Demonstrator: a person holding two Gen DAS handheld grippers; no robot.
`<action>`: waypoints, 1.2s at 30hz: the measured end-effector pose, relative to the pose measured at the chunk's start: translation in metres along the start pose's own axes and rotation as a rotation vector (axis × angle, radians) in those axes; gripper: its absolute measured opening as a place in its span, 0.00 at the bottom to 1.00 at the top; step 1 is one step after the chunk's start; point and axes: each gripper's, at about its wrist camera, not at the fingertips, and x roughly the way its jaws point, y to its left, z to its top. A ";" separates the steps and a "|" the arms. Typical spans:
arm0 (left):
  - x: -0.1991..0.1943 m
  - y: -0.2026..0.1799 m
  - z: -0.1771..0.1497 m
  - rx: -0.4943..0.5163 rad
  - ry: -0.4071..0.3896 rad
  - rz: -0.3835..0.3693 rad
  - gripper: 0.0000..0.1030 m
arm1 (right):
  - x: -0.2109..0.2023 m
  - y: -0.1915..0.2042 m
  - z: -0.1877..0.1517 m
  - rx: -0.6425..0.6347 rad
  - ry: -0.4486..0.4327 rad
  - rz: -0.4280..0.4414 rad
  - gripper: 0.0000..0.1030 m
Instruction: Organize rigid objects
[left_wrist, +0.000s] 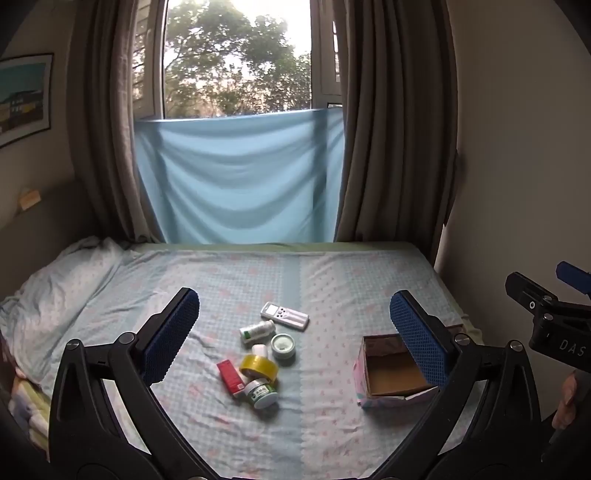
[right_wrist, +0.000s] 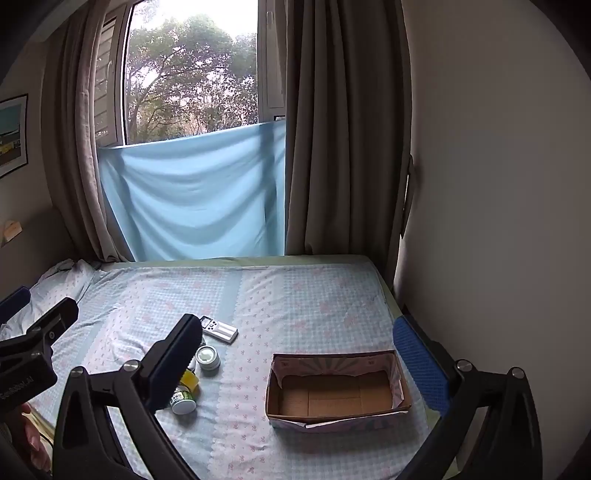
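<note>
A small pile lies on the bed: a white remote, a white bottle with green label, a round green-rimmed jar, a yellow tape roll, a red box and a white-capped green bottle. An empty open cardboard box sits to their right, and shows in the right wrist view. My left gripper is open, above the pile. My right gripper is open, above the bed left of the box. The remote, jar and bottle show partly behind its left finger.
The bed has a light patterned sheet and a pillow at the left. Curtains and a window with a blue cloth stand behind it. A wall runs along the bed's right side.
</note>
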 end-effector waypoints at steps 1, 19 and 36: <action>0.000 0.000 0.000 0.002 0.000 0.000 1.00 | 0.000 0.000 0.000 0.001 -0.001 0.000 1.00; 0.002 0.004 -0.001 -0.002 -0.004 0.000 1.00 | 0.001 0.000 -0.003 0.000 -0.009 -0.011 1.00; 0.000 0.014 -0.004 -0.015 -0.005 -0.001 1.00 | 0.004 0.004 -0.002 -0.008 -0.009 -0.001 1.00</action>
